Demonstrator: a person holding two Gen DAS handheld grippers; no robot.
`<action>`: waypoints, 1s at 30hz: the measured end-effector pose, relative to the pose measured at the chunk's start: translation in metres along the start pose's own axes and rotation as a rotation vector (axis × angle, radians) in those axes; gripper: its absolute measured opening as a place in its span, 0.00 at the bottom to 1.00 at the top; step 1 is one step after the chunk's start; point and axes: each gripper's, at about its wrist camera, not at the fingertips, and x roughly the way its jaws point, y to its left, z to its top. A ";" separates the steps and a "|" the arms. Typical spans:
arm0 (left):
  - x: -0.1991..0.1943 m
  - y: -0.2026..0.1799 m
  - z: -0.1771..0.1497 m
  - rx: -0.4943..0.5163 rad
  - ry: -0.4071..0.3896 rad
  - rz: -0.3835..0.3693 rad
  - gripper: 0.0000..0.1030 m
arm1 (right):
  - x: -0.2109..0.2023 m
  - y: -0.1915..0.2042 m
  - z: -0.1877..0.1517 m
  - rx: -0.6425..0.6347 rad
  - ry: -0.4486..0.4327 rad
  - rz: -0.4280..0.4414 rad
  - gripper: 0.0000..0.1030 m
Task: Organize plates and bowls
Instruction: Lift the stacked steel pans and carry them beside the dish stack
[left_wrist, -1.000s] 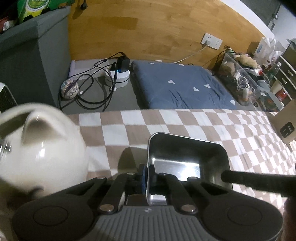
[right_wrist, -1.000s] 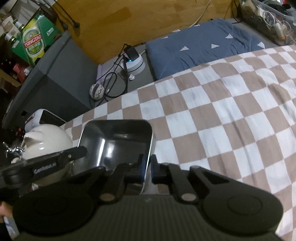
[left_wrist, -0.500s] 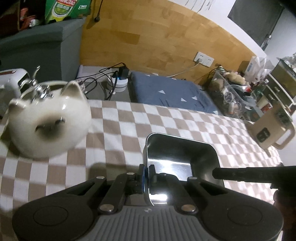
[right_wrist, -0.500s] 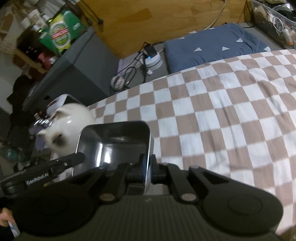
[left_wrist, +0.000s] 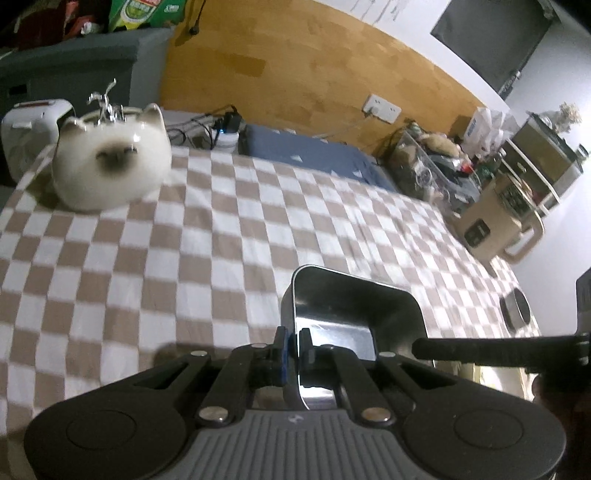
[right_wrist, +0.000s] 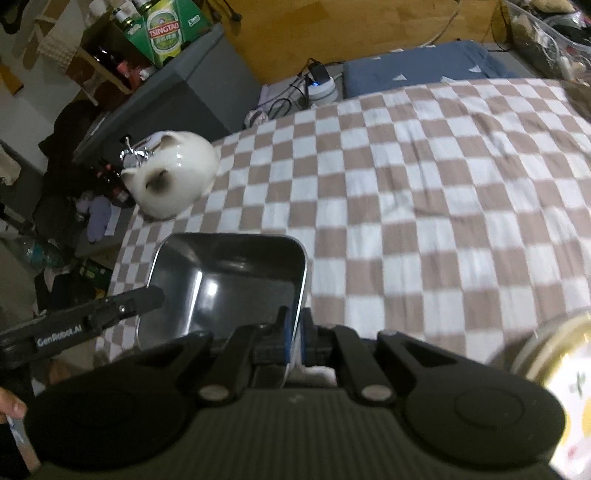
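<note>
A rectangular steel tray (left_wrist: 351, 310) hangs above the brown-and-white checked tablecloth (left_wrist: 184, 258), carried by both grippers. My left gripper (left_wrist: 293, 339) is shut on the tray's left rim. My right gripper (right_wrist: 295, 325) is shut on the tray's (right_wrist: 229, 288) right rim. The other gripper's black body crosses each view, at the lower right (left_wrist: 498, 350) in the left wrist view and at the lower left (right_wrist: 92, 321) in the right wrist view. A white cat-shaped ceramic bowl (left_wrist: 110, 166) stands near the table's far left corner, well away from the tray.
A beige jug (left_wrist: 495, 221) stands at the table's right edge, with a small round dark dish (left_wrist: 515, 312) nearer. A gold-rimmed plate (right_wrist: 554, 369) shows, blurred, at the right wrist view's lower right. Beyond the table lie a blue mat (right_wrist: 424, 74), cables and a grey cabinet (right_wrist: 166, 92).
Both grippers have carried the tray up and away from the cat-shaped bowl, toward the right. The bowl has shrunk toward the far left corner. The jug, dark dish and plate have come into view.
</note>
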 end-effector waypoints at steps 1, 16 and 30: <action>-0.001 -0.002 -0.006 0.002 0.004 0.001 0.05 | -0.003 -0.002 -0.007 0.005 0.004 -0.004 0.05; -0.003 -0.022 -0.070 -0.034 0.080 0.034 0.05 | -0.035 -0.024 -0.082 0.014 0.057 -0.029 0.05; 0.012 -0.022 -0.076 -0.043 0.096 0.076 0.05 | -0.021 -0.022 -0.072 -0.014 0.112 -0.047 0.05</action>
